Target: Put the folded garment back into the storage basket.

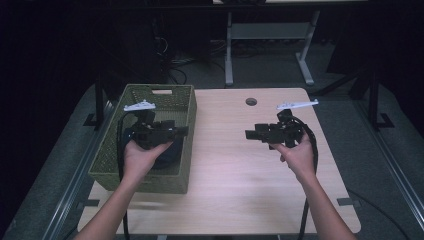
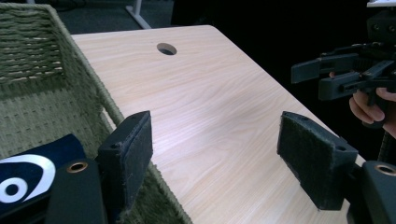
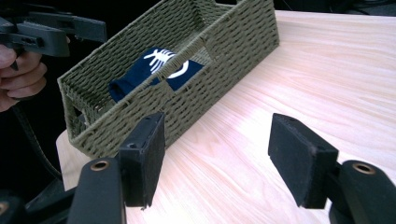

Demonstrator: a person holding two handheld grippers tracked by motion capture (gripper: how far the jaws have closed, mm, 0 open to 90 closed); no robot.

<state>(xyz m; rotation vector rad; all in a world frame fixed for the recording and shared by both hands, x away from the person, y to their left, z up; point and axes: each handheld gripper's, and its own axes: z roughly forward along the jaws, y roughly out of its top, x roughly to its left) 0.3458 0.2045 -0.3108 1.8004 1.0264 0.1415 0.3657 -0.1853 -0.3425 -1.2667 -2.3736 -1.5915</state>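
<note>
Black pads wide apart on left gripper (image 2: 215,158) above basket (image 1: 110,155) edge | right gripper (image 3: 229,158) equally spread over bare table (image 1: 235,165) | navy cloth (image 3: 154,70) lies inside basket | step: looks like approach | next: dip left gripper onto cloth, pinch.
</note>
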